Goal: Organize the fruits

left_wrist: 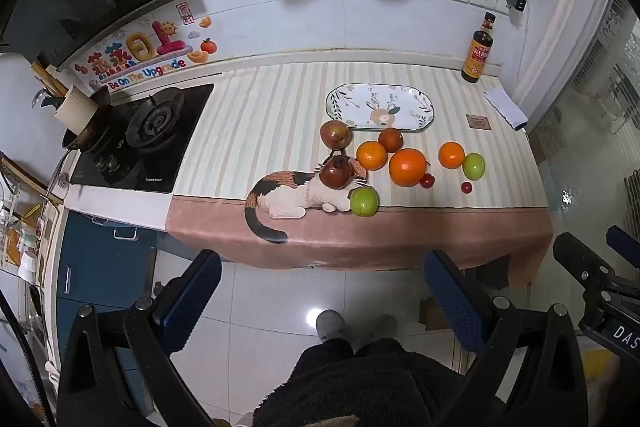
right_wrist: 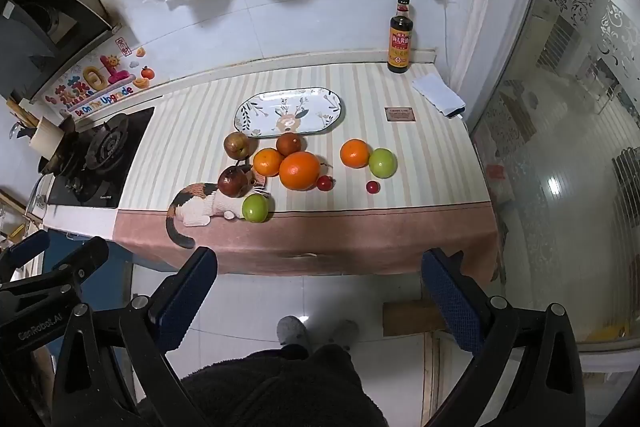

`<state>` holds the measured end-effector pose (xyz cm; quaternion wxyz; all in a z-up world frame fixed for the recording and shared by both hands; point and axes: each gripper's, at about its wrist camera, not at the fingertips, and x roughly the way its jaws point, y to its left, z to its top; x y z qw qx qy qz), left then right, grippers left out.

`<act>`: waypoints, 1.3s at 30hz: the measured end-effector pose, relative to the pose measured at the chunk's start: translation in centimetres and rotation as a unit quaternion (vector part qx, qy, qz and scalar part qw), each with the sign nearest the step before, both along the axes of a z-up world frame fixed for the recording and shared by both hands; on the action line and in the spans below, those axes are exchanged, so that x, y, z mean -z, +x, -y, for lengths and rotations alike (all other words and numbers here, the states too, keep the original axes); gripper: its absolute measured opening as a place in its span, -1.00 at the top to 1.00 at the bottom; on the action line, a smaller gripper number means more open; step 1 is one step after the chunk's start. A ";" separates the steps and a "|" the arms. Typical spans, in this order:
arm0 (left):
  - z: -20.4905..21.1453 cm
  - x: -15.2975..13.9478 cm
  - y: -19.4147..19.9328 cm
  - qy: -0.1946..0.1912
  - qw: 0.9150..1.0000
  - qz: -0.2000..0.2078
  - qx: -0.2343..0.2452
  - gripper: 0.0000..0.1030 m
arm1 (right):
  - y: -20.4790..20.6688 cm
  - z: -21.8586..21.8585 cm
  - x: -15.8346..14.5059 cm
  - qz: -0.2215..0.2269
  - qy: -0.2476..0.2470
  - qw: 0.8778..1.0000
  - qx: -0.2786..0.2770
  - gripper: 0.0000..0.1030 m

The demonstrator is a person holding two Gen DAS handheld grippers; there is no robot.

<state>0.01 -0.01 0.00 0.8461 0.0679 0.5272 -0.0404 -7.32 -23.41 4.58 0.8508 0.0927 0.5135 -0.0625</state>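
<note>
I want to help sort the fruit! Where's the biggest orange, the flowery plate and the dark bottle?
biggest orange (right_wrist: 299,170), right wrist view, middle of its peel.
flowery plate (right_wrist: 256,106), right wrist view, bare left part inside the rim.
dark bottle (right_wrist: 399,46), right wrist view, its yellow label.

Glossy ceramic plate (left_wrist: 380,107) on matt striped cloth (left_wrist: 260,115).

The bench (right_wrist: 360,91) is covered in pale green and cream stripes, edged in dusty pink. A calico cat (right_wrist: 196,205) is printed at its front edge. The plate (right_wrist: 248,107) is painted with leaves. Oranges (right_wrist: 299,171), green fruits (right_wrist: 383,163), and dark red ones (right_wrist: 233,181) are seen.
</note>
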 end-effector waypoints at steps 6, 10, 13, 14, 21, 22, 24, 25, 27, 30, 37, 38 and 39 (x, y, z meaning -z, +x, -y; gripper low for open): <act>0.1 0.1 0.1 0.002 1.000 0.004 -0.001 -1.00 | -0.1 0.0 0.1 0.002 -0.003 1.000 0.000 -1.00; -0.1 0.2 0.2 -0.001 1.000 0.005 -0.004 -1.00 | -0.3 0.1 0.0 0.005 -0.002 1.000 -0.001 -1.00; 0.6 0.0 -0.4 0.002 1.000 0.007 0.002 -1.00 | -0.1 0.5 -0.5 0.008 -0.005 1.000 -0.002 -1.00; 0.7 0.1 -0.4 0.002 1.000 0.008 0.003 -1.00 | -0.1 0.6 -0.6 0.008 -0.005 1.000 -0.003 -1.00; 0.4 -0.7 -0.2 -0.003 1.000 0.007 0.002 -1.00 | -0.6 -0.3 -0.6 0.009 -0.005 1.000 -0.003 -1.00; 0.5 -0.6 -0.3 -0.001 1.000 0.008 0.003 -1.00 | -0.6 -0.4 -0.7 0.009 -0.005 1.000 -0.002 -1.00; 0.5 -0.6 -0.3 -0.002 1.000 0.007 0.003 -1.00 | -0.6 -0.3 -0.6 0.009 -0.005 1.000 -0.003 -1.00; 0.5 -0.6 -0.3 -0.002 1.000 0.007 0.003 -1.00 | -0.6 -0.2 -0.5 0.010 -0.005 1.000 -0.003 -1.00; 0.5 -0.6 -0.3 -0.002 1.000 0.007 0.003 -1.00 | -0.6 -0.2 -0.5 0.010 -0.006 1.000 -0.004 -1.00; 0.5 -0.6 -0.3 -0.002 1.000 0.008 0.003 -1.00 | -0.6 -0.1 -0.5 0.009 -0.005 1.000 -0.004 -1.00; 0.7 -0.7 -0.3 -0.002 1.000 0.008 0.004 -1.00 | -0.5 0.0 -0.7 0.010 -0.005 1.000 -0.003 -1.00; 0.9 -0.7 -0.2 -0.002 1.000 0.008 0.004 -1.00 | -0.5 0.1 -0.6 0.010 -0.005 1.000 -0.004 -1.00; 0.9 -0.7 -0.2 -0.002 1.000 0.008 0.004 -1.00 | -0.4 0.0 -0.4 0.010 -0.005 1.000 -0.004 -1.00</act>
